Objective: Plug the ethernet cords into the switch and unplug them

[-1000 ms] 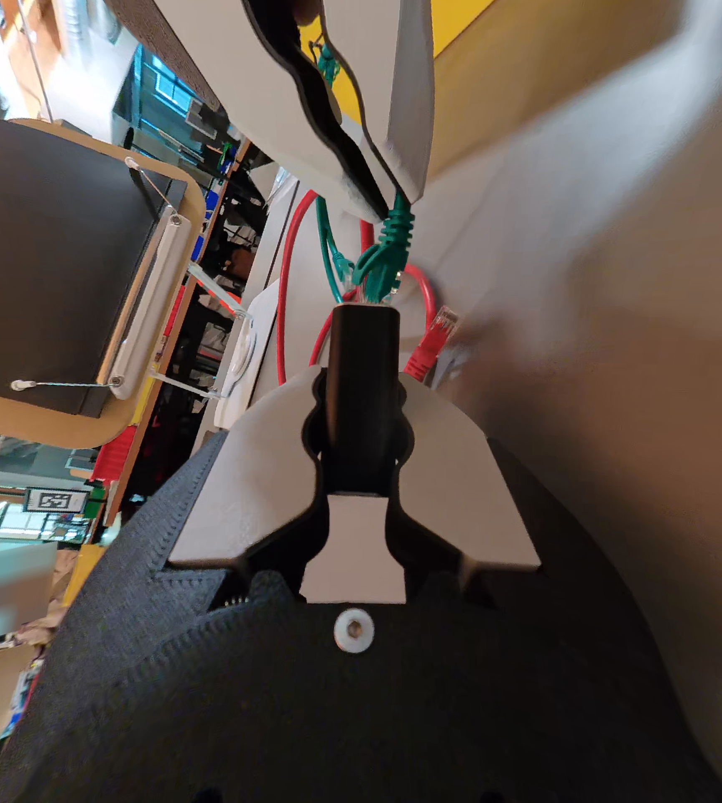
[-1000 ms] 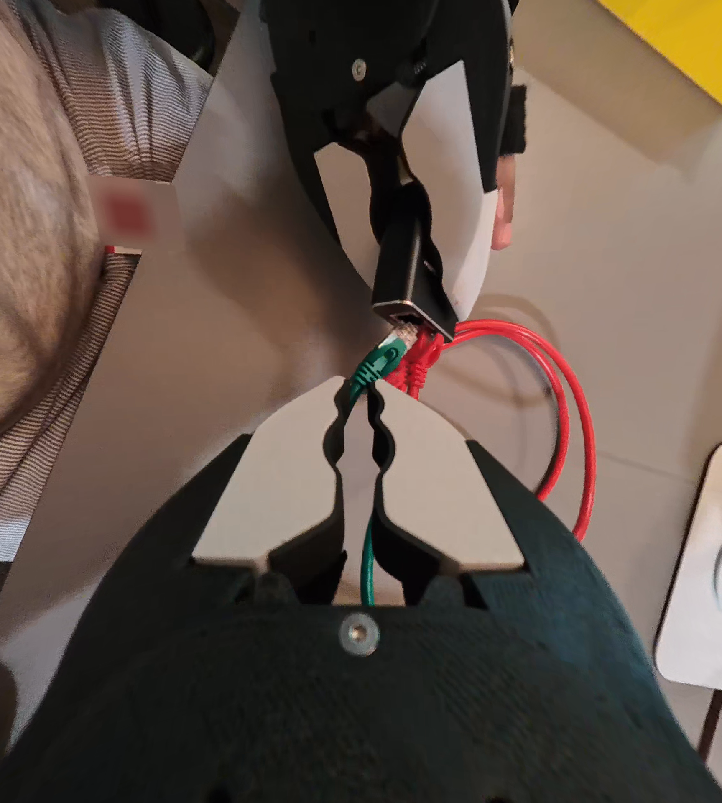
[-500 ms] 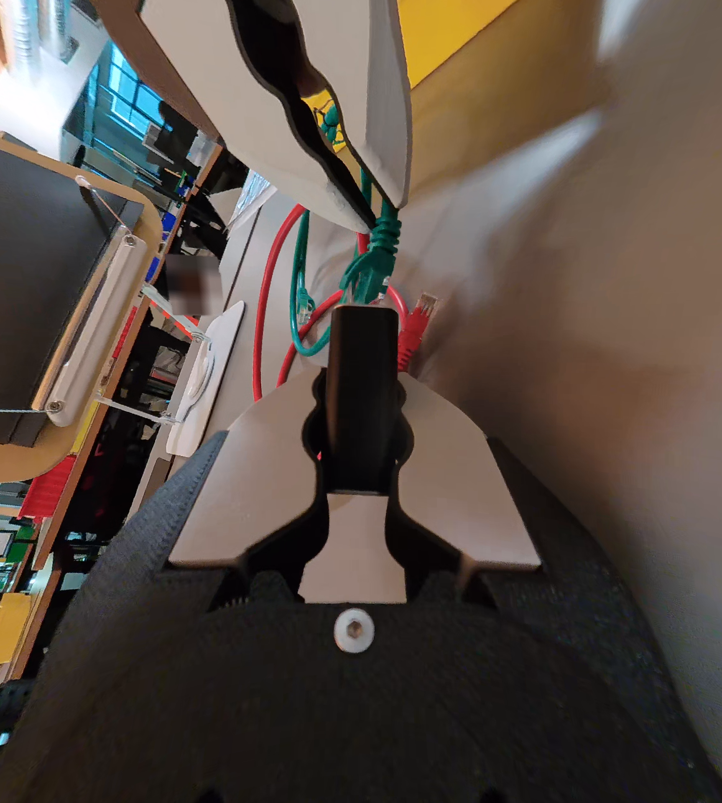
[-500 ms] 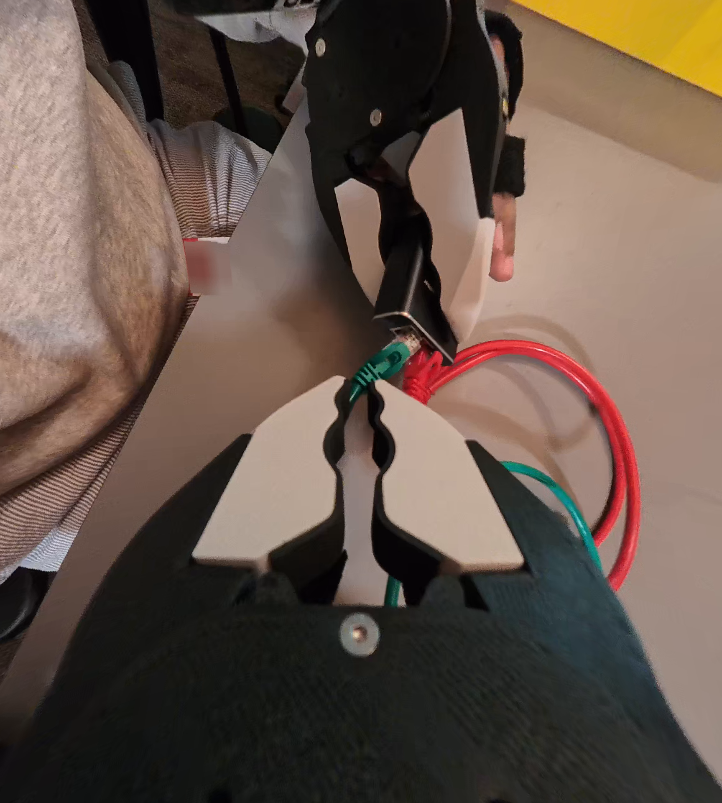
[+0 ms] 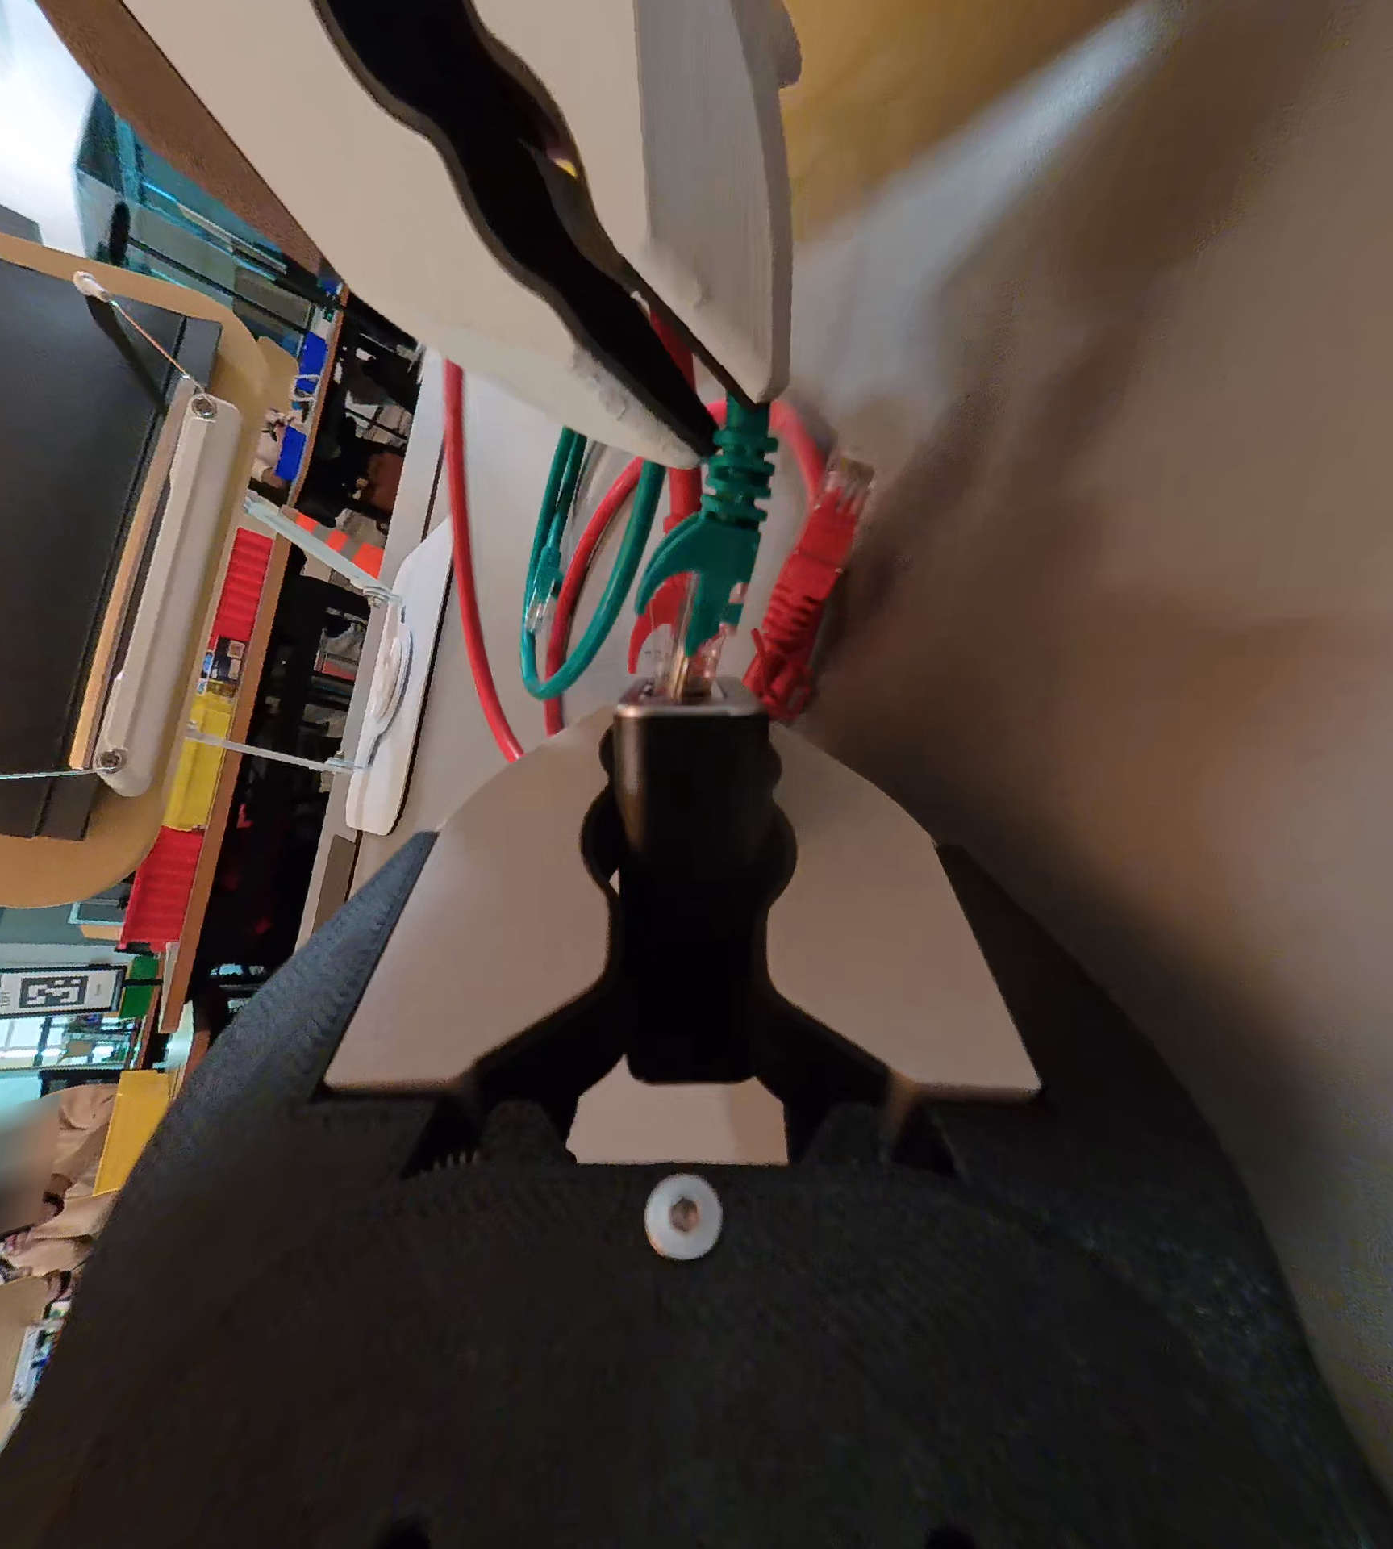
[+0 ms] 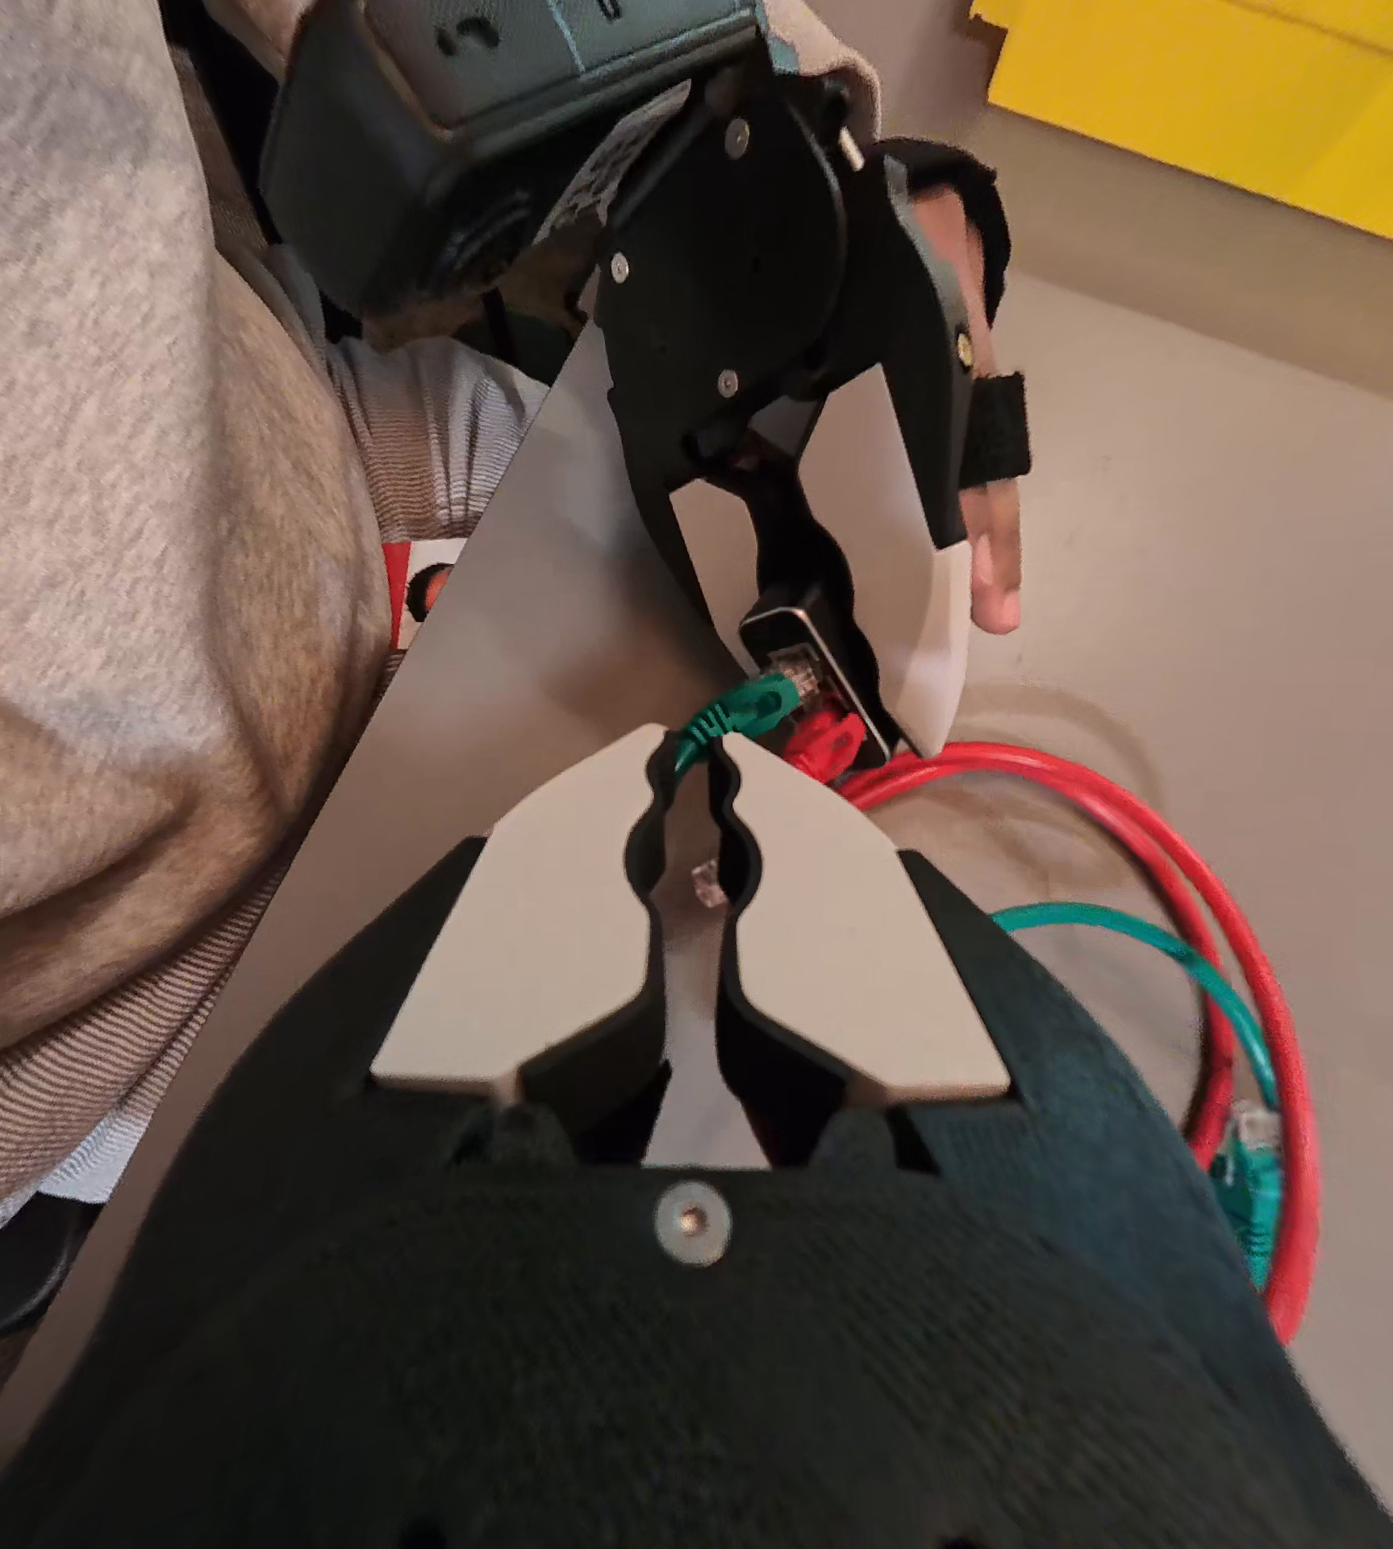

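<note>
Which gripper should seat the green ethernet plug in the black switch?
Right. The right gripper is shut on the green ethernet plug's boot, tip at a port. The left gripper is clamped on the black switch, so it probably should only brace.

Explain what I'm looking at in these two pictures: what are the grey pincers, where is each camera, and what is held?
No robot here: a person holds a hand-operated two-finger gripper in each hand, each with a camera looking along its fingers.

In the left wrist view, the left gripper is clamped on a small black switch, lifted off the table. The other pincers at the top are the right gripper, seen from opposite.

In the right wrist view, the right gripper pinches the green cord just behind its plug, which sits at a port of the switch; how deep it sits I cannot tell. A red plug sits at the port beside it.

On the grey table lie loops of red cord and a loose green plug.
</note>
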Demonstrator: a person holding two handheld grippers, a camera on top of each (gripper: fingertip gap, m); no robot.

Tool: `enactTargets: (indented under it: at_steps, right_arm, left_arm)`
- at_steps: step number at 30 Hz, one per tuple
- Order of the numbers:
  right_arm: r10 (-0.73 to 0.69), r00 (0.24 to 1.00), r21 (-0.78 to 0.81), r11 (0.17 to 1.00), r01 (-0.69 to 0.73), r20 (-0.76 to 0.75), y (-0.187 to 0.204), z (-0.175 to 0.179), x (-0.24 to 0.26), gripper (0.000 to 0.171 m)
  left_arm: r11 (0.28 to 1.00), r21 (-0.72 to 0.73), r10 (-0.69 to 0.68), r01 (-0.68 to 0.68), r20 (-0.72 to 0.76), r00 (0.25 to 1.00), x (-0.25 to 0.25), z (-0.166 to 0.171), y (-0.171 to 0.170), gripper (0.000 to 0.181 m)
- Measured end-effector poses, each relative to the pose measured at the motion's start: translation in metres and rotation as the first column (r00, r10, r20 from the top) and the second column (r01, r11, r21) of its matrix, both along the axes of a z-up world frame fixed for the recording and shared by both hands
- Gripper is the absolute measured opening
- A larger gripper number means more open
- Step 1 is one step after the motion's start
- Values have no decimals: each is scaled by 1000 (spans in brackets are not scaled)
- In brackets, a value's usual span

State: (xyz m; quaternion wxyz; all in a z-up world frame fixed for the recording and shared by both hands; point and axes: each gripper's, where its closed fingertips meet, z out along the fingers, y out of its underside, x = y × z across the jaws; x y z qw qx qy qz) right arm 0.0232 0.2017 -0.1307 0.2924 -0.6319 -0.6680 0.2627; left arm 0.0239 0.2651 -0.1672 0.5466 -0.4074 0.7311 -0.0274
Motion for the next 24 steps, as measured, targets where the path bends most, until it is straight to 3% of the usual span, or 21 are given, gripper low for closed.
enactTargets:
  at_steps: [14,19,24]
  right_arm:
    - [-98,995,-37,995,98,-5,10,3,2,7]
    - [-189,982,70,980,188,11,25,5,1,10]
    - [-293,954,272,915,298,-58,40,21,7,29]
  left_arm:
    - [996,90,1,-4,36,999,1,10,3,27]
    - [994,91,57,-60,38,998,-4,11,15,28]
    - [991,69,115,-118,52,992,-8,12,25,28]
